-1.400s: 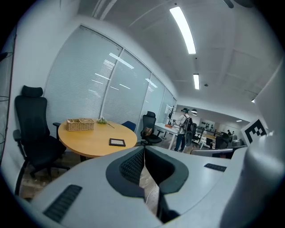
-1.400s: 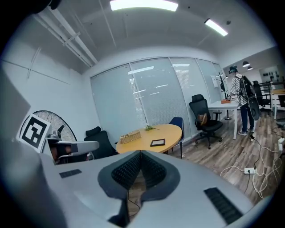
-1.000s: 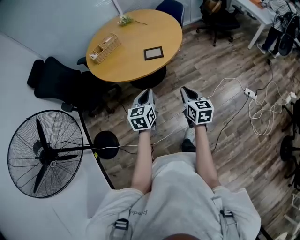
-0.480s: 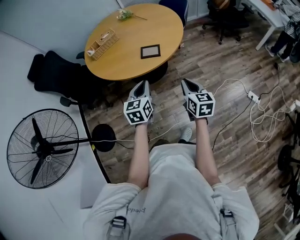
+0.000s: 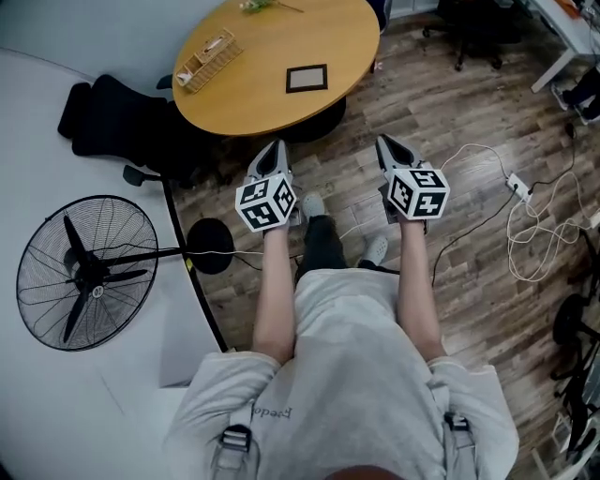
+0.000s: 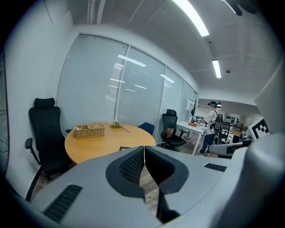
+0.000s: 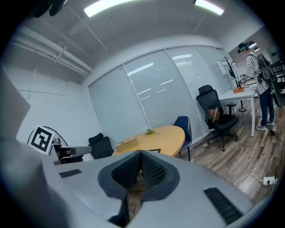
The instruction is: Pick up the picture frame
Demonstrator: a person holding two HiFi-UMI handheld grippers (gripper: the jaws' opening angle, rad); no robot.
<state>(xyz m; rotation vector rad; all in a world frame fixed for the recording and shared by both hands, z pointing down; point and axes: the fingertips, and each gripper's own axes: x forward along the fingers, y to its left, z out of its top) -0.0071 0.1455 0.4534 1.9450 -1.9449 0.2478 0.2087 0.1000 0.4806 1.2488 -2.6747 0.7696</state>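
Observation:
The picture frame, dark-edged with a pale middle, lies flat on the round wooden table. Both grippers hang over the floor short of the table's near edge and point toward it. My left gripper is shut and holds nothing; in its own view the jaws meet, and a sliver of the frame shows just left of them. My right gripper is also shut and empty, its closed tips in front of the table, with the frame just past them.
A wicker basket and a flower sprig sit on the table's far left. A black office chair and a standing fan are to the left. Cables trail on the wooden floor at right. A person stands by far desks.
Both grippers have moved forward toward the table as the person steps closer. Their jaws have stayed shut.

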